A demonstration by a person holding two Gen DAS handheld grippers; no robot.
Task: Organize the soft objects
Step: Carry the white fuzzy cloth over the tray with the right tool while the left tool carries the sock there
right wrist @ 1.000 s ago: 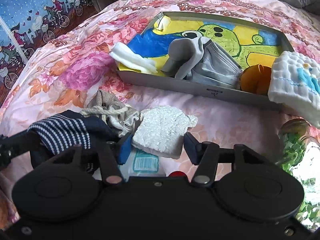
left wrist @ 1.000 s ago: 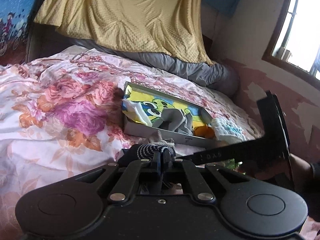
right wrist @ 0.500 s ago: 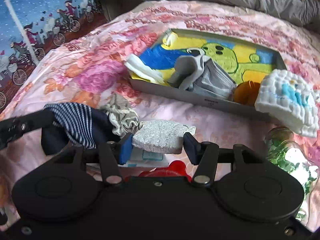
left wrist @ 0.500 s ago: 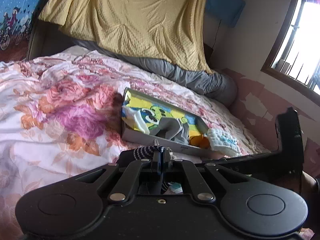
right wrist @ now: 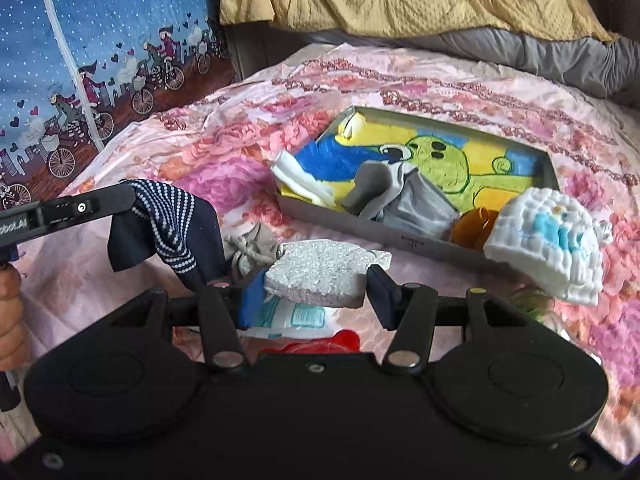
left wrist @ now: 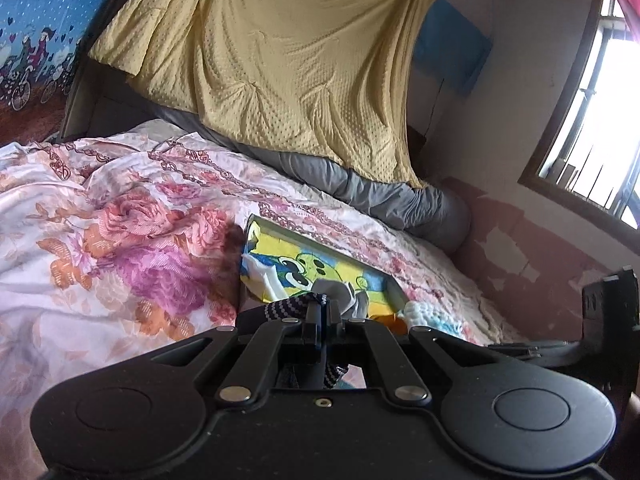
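**Two grippers, each holding one soft item, above the bed near the tray**

One bed (right wrist: 400, 80) with a floral pink cover fills both views; everything below is placed against the one grey tray (right wrist: 420, 242) lying on it.

Behind the tray, one yellow blanket (left wrist: 280, 60) hangs over one grey roll of bedding (left wrist: 380, 196). To the tray's left stands one blue curtain (right wrist: 100, 40) printed with cyclists.

Inside the tray, on its green cartoon lining, lie three soft things: one grey cloth (right wrist: 404, 196) near the front wall, one white cloth (right wrist: 300, 178) at the left end draped over the rim, and one orange item (right wrist: 472, 228) at the front right corner. One white quilted cloth (right wrist: 548, 240) with blue marks overlaps the tray's front right corner.

In front of the tray, the right gripper (right wrist: 314, 290) has its jaws clamped on one white sponge-like pad (right wrist: 324, 274), lifted off the cover. To the left of that, the left gripper (right wrist: 124, 196) has its jaws pressed together on one navy striped sock (right wrist: 176, 224), which hangs below it. Between sock and tray, one beige knitted bundle (right wrist: 250, 250) lies on the cover. Under the pad sit one white-and-teal packet (right wrist: 292, 318) and one red object (right wrist: 320, 346), partly hidden.
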